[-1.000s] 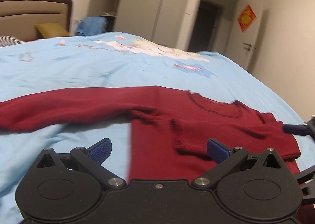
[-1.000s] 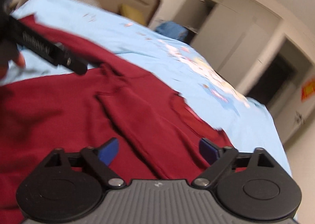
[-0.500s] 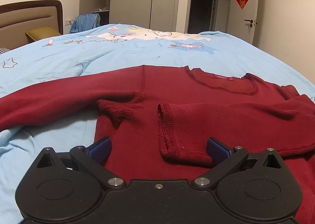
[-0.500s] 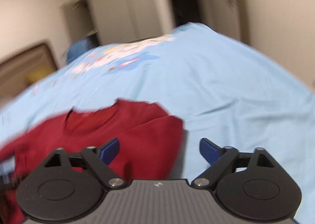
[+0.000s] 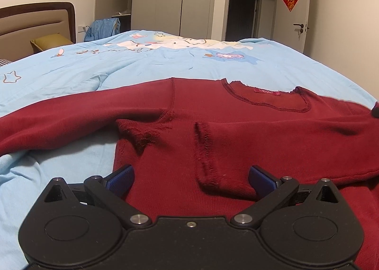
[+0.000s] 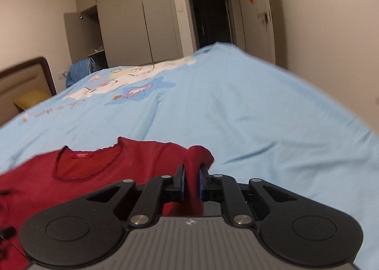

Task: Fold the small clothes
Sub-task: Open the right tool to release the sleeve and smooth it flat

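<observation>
Lying flat on the light-blue bed cover (image 5: 165, 68), the dark red knit sweater (image 5: 236, 132) has its neckline (image 5: 265, 99) pointing away from the cameras. One sleeve (image 5: 71, 123) stretches out straight across the cover, while the other is folded across the chest, so that its frayed cuff (image 5: 206, 151) rests near the middle of the body.

At the sweater's outer shoulder edge, the right gripper (image 6: 191, 182) has its fingers (image 6: 180, 182) pressed together on a bunched ridge of red knit, which stands up between them. The left gripper (image 5: 190, 178) hovers low over the lower part of the body with its blue-padded fingers (image 5: 120, 176) spread wide apart, holding nothing.

The knit looks soft, light and limp: it drapes, wrinkles and would sag wherever it is unsupported. The ragged cuff and neckline suggest loose threads that could snag or stretch, so a pinch on those edges seems a poor choice. A better hold is probably a firm seam or a doubled fold of fabric, such as the shoulder seam (image 5: 173, 97) or the hem side, taken in enough depth that the cloth does not slide out. Lifting only slightly and dragging slowly over the bed cover should keep the fold from collapsing.
</observation>
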`<action>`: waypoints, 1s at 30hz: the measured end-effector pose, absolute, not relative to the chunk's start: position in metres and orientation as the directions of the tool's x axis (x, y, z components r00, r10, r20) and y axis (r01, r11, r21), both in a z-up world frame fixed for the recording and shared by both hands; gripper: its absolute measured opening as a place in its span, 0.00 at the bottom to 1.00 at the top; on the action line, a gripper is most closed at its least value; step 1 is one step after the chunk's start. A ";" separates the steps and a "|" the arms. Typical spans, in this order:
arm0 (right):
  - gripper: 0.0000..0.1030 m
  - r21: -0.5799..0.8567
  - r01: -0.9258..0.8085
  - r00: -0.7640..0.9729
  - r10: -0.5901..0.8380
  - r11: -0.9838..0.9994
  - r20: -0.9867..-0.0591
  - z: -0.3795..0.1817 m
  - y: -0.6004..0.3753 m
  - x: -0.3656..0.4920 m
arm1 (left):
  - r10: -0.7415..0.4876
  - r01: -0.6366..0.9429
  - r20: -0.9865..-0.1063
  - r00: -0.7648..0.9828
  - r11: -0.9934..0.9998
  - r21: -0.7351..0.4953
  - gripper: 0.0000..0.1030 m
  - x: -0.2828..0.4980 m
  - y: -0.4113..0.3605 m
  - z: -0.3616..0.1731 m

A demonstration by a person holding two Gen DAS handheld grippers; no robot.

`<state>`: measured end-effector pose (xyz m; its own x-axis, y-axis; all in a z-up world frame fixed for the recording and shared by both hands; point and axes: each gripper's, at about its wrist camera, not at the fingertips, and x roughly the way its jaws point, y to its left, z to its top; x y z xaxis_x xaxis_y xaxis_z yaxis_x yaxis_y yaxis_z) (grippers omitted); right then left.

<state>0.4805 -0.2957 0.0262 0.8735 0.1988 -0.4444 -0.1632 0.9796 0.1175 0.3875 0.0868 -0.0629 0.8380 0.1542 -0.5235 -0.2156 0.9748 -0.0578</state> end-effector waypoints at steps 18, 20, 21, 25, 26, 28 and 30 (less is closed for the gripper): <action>0.49 0.066 -0.148 0.868 0.161 0.987 -0.469 0.012 -0.332 0.404 | 0.155 -0.214 -0.523 0.838 0.975 -0.054 1.00 0.388 0.087 -0.064; 0.50 0.051 -0.153 0.869 0.159 0.987 -0.469 0.007 -0.335 0.379 | 0.154 -0.214 -0.523 0.838 0.975 -0.054 1.00 0.388 0.087 -0.064; 0.50 0.035 -0.161 0.867 0.159 0.986 -0.472 0.004 -0.334 0.368 | 0.154 -0.214 -0.523 0.838 0.975 -0.054 1.00 0.388 0.087 -0.064; 0.50 -0.037 -0.214 0.848 0.167 0.976 -0.502 -0.013 -0.318 0.353 | 0.154 -0.214 -0.523 0.838 0.975 -0.055 1.00 0.388 0.087 -0.064; 0.50 -0.052 -0.220 0.849 0.164 0.974 -0.503 -0.016 -0.312 0.355 | 0.153 -0.213 -0.522 0.839 0.975 -0.057 1.00 0.388 0.087 -0.065; 0.49 -0.039 -0.227 0.851 0.179 0.973 -0.494 -0.017 -0.303 0.361 | 0.148 -0.213 -0.522 0.840 0.975 -0.067 1.00 0.388 0.088 -0.065; 0.46 -0.037 -0.226 0.862 0.182 0.973 -0.474 -0.016 -0.295 0.369 | 0.143 -0.212 -0.521 0.842 0.974 -0.075 1.00 0.388 0.089 -0.065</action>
<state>0.3688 -0.2951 -0.0163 0.8615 0.1820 -0.4739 -0.2262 0.9734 -0.0373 0.3881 0.0894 -0.0651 0.8416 0.1434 -0.5208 -0.2123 0.9743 -0.0748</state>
